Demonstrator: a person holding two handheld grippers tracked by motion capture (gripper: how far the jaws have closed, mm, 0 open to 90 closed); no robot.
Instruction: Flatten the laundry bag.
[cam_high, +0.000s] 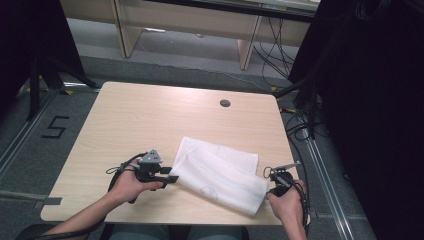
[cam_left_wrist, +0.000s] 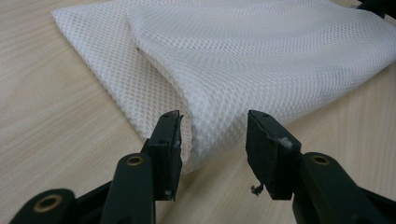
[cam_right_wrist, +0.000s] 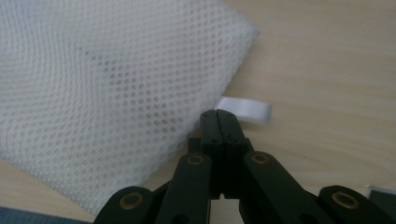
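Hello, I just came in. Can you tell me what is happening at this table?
A person sits at a light wooden table with a hand-held tool in each hand, working on a white mesh fabric bag that lies folded near the front edge. The left tool is open, its jaws on either side of the folded edge at the bag's left end, not yet closed on it. The right tool is shut at the bag's right corner, beside a small white tab; whether it pinches anything cannot be told.

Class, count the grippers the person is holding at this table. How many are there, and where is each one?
2. The left gripper sits at the left edge of the white mesh cloth; the right gripper is at the cloth's right corner, near the table's front edge.
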